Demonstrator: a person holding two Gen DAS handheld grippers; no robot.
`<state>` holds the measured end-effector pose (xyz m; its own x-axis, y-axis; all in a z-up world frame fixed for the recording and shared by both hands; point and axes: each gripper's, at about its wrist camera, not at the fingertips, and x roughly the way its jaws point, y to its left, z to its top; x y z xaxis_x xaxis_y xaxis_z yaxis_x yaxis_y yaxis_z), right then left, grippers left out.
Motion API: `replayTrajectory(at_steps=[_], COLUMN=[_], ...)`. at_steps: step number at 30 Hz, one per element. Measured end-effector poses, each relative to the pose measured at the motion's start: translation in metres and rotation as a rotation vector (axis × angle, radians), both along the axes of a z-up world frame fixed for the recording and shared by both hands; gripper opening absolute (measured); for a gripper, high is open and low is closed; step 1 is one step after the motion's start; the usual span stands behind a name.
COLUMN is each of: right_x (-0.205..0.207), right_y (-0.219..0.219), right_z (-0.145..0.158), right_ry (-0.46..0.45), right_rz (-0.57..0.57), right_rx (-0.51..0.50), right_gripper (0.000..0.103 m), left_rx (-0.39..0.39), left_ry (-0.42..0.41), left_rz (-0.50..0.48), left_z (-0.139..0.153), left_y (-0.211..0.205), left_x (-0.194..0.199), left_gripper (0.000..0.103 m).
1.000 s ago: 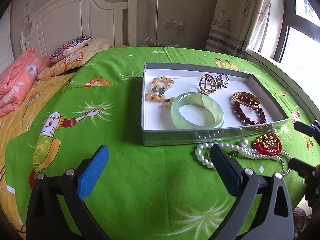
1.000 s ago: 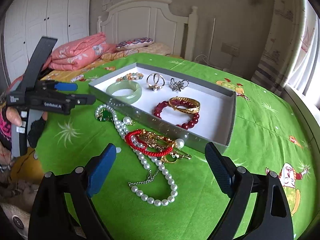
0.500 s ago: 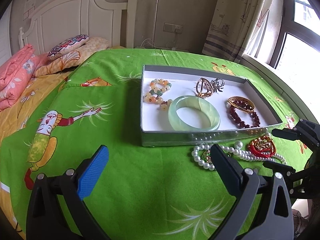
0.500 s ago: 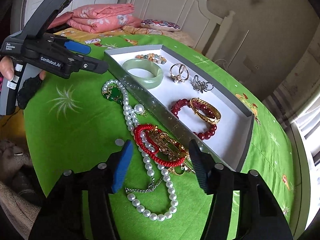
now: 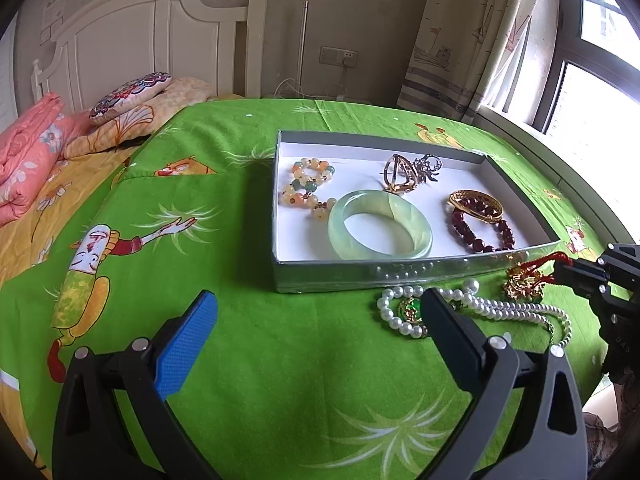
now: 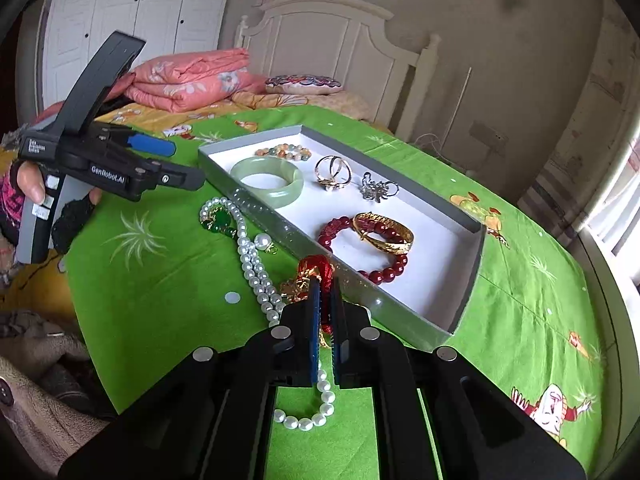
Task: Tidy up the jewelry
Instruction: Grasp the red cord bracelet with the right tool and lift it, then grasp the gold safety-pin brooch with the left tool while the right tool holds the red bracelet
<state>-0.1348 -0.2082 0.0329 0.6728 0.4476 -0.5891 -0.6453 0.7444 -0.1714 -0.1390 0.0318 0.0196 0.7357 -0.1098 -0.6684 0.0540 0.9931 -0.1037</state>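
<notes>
A grey tray [image 5: 400, 273] [image 6: 469, 276] on the green cloth holds a jade bangle [image 5: 376, 250] [image 6: 280, 194], a dark red bead bracelet [image 5: 472, 236] [image 6: 384, 273], a gold bangle [image 6: 384, 240], rings and a pastel bead bracelet [image 5: 308, 184]. In front of the tray lie a pearl necklace [image 5: 512, 309] [image 6: 252, 260] and a green pendant [image 5: 410, 310] [image 6: 218, 220]. My right gripper [image 6: 326, 285] [image 5: 568, 270] is shut on the red cord bracelet with a gold charm [image 6: 316, 266] [image 5: 524, 280], beside the tray's near wall. My left gripper [image 5: 318, 308] [image 6: 184, 164] hovers open and holds nothing.
Pillows [image 5: 128, 96] and a folded pink quilt [image 6: 192, 76] lie by the white headboard [image 5: 152, 36]. A window and curtain [image 5: 460, 40] stand at the right. A hand [image 6: 28, 184] holds the left gripper's handle. Bare green cloth [image 5: 200, 248] spreads left of the tray.
The right gripper's jaws went from wide open to shut on the red cord bracelet, which now bunches up between them. The left gripper has stayed open in place.
</notes>
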Motion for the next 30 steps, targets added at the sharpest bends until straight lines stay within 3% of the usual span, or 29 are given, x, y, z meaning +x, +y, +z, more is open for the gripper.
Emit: replayTrajectory(at_steps=[9, 13, 16, 24, 30], right_x=[-0.003, -0.006, -0.005, -0.002, 0.0], right_y=[-0.036, -0.046, -0.054, -0.067, -0.075], right_z=[0.024, 0.03, 0.031, 0.019, 0.014], right_ry=[-0.046, -0.061, -0.061, -0.017, 0.0], right_rz=[-0.069, -0.076, -0.093, -0.126, -0.134], right_rx=[0.163, 0.199, 0.207, 0.234, 0.26], right_gripper=[0.006, 0.006, 0.006, 0.006, 0.006], left_rx=[0.055, 0.145, 0.227, 0.377, 0.433], left_ry=[-0.002, -0.029, -0.073, -0.124, -0.075], left_rz=[-0.043, -0.055, -0.129, -0.443, -0.614], left_z=[0.0, 0.004, 0.006, 0.007, 0.004], left_y=[-0.013, -0.029, -0.055, -0.134, -0.167], left_x=[-0.001, -0.009, -0.021, -0.029, 0.003], left_gripper=[0.1, 0.1, 0.1, 0.099, 0.068])
